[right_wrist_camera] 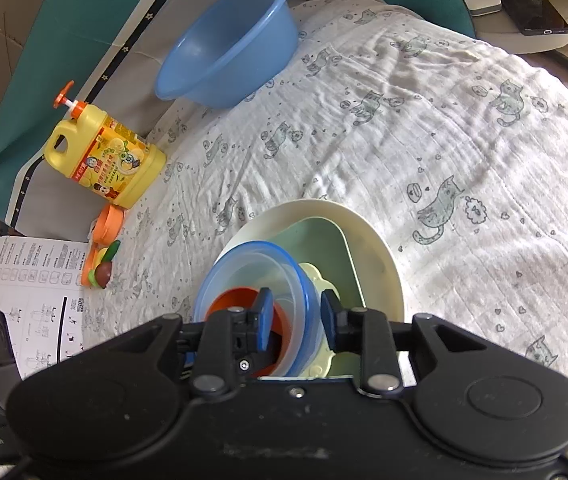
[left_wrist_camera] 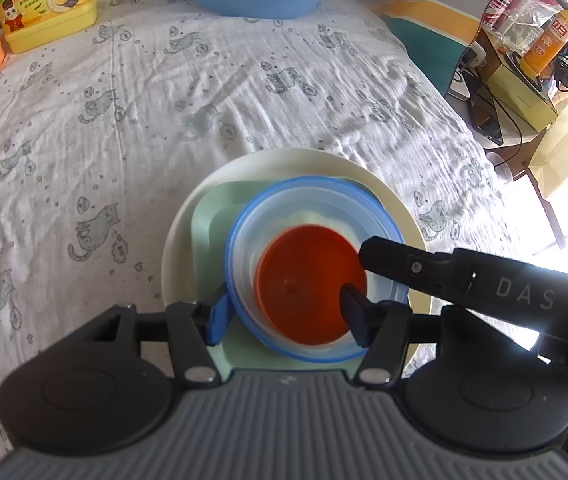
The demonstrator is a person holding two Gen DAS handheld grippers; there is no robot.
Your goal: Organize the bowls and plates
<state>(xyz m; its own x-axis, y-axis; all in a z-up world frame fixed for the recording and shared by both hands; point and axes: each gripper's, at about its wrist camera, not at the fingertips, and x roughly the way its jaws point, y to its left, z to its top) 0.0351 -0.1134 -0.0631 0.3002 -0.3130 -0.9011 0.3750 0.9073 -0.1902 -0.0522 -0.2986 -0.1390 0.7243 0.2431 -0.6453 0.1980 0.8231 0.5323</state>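
A stack sits on the cat-print cloth: a cream round plate [left_wrist_camera: 315,164], a pale green square plate [left_wrist_camera: 208,216], a clear bowl with a blue rim [left_wrist_camera: 244,220], and an orange bowl [left_wrist_camera: 303,276] nested inside it. My left gripper [left_wrist_camera: 285,314] is open; its fingers straddle the near wall of the bowls. In the right wrist view the same stack shows: cream plate [right_wrist_camera: 379,248], green plate [right_wrist_camera: 323,240], blue-rimmed bowl [right_wrist_camera: 252,264], orange bowl [right_wrist_camera: 228,298]. My right gripper [right_wrist_camera: 297,322] is open, its fingers either side of the blue-rimmed bowl's wall. The right gripper's finger [left_wrist_camera: 403,264] reaches into the left wrist view.
A large blue basin [right_wrist_camera: 228,40] stands at the far edge of the cloth. A yellow detergent jug [right_wrist_camera: 104,160] and small orange toy items [right_wrist_camera: 106,248] lie at the left. A printed sheet [right_wrist_camera: 24,280] lies near left. Cluttered shelves [left_wrist_camera: 531,60] stand beyond the cloth's right edge.
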